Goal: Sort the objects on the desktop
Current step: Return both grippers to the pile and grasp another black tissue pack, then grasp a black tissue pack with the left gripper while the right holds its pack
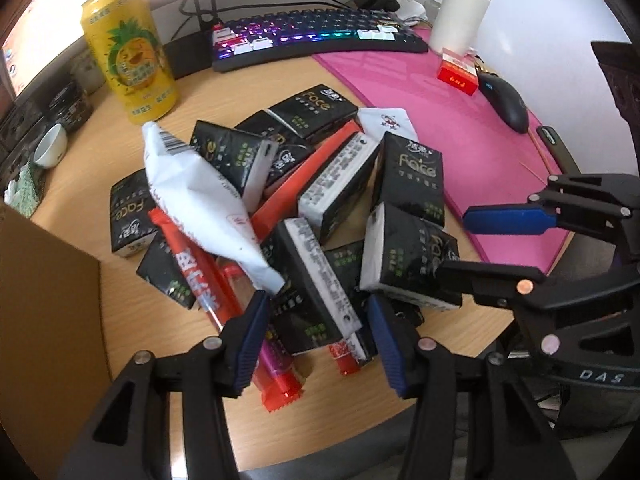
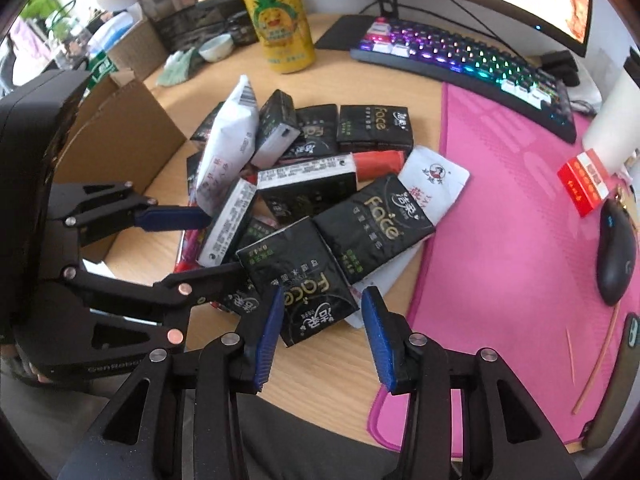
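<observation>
pile: black tissue packs (image 1: pixel 408 184), red snack sticks (image 1: pixel 200 276) and a white pouch (image 1: pixel 200 196) are heaped on the desk (image 1: pixel 92 148), between the cardboard box (image 1: pixel 44 320) and the pink mat (image 1: pixel 432 92); nothing is seen sorted yet.
left gripper (image 1: pixel 318 332): fingers are spread, nothing clamped; a black pack (image 1: pixel 316 292) and a magenta wrapper (image 1: pixel 272 356) lie between them at the near edge of the pile; pad contact cannot be confirmed.
right gripper (image 2: pixel 320 332): fingers are spread around the nearest black pack (image 2: pixel 296 280); pads are seen just beside its lower corner, not pressed on it.
why so posed: both tools are pointed steeply down at the near packs, judged as lining up for a grab, one item per hand.
box: judged the likely drop spot, since it is set open just beside the pile.
bystanders: yellow can (image 1: pixel 128 52), keyboard (image 1: pixel 320 36), mouse (image 1: pixel 504 100), white tumbler (image 1: pixel 464 8) are kept apart from the heap.
risk: packs are stacked loosely, so neighbours may be dragged along.
</observation>
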A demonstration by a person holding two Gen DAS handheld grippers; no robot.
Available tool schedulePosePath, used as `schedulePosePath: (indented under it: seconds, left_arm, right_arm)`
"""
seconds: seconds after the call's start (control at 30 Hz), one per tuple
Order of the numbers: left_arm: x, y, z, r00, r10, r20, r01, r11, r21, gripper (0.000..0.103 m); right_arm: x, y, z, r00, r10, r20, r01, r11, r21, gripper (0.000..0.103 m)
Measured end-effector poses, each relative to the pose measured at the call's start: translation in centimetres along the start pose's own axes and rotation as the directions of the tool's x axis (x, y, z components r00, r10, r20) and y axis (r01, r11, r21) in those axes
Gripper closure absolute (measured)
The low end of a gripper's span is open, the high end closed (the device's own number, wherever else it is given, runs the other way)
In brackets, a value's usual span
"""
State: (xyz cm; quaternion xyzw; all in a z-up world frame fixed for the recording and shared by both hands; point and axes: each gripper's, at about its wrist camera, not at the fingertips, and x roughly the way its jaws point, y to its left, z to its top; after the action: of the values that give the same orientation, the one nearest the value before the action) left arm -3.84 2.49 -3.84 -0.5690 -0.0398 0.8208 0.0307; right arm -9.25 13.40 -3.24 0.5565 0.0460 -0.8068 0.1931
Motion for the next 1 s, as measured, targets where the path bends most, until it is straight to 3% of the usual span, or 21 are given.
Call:
schedulePosePath:
  seconds: [0.03, 0.23, 0.77, 0.83, 0.87, 0.9, 1.0]
  left_arm:
    - [0.0, 0.0, 0.0, 1.000, -0.007, -0.001, 0.007, 1.000, 0.005, 0.059]
    - [-1.2, 1.2, -0.8, 1.000, -0.013, 0.003, 0.013, 1.000, -0.006, 0.081]
    - [0.1, 2.4, -0.7, 1.000, -0.001, -0.011, 0.000, 1.000, -0.020, 0.082]
    - [0.0, 2.4, -0.8, 1.000, -0.001, -0.010, 0.001, 1.000, -0.022, 0.083]
    - [0.0, 2.3, -0.9, 1.000, 0.002, -0.009, -0.002, 1.000, -0.020, 0.083]
    - [-0.1, 2.3, -1.0, 1.000, 0.003, -0.009, -0.003, 1.000, -0.020, 0.084]
    - [-0.4, 2.5, -1.6, 1.000, 0.002, -0.008, -0.003, 1.000, -0.031, 0.084]
  right_arm:
    - [0.0, 0.1, 0.0, 1.000, 0.000, 0.000, 0.000, 1.000, -0.003, 0.061]
    - [0.7, 0.3, 0.1, 1.000, 0.010, -0.015, -0.010, 1.000, -0.025, 0.061]
    - [3.2, 1.2, 0.0, 0.985, 0.147, -0.086, -0.151, 0.987, -0.046, 0.052]
    - [3.8, 1.5, 0.1, 0.987, 0.129, -0.091, -0.134, 0.990, -0.052, 0.052]
    - [3.8, 1.7, 0.2, 0.991, 0.105, -0.078, -0.110, 0.992, -0.059, 0.057]
    - [3.5, 1.8, 0.3, 0.994, 0.082, -0.066, -0.086, 0.995, -0.058, 0.078]
    - [2.3, 1.4, 0.2, 0.997, 0.056, -0.046, -0.058, 0.997, -0.044, 0.083]
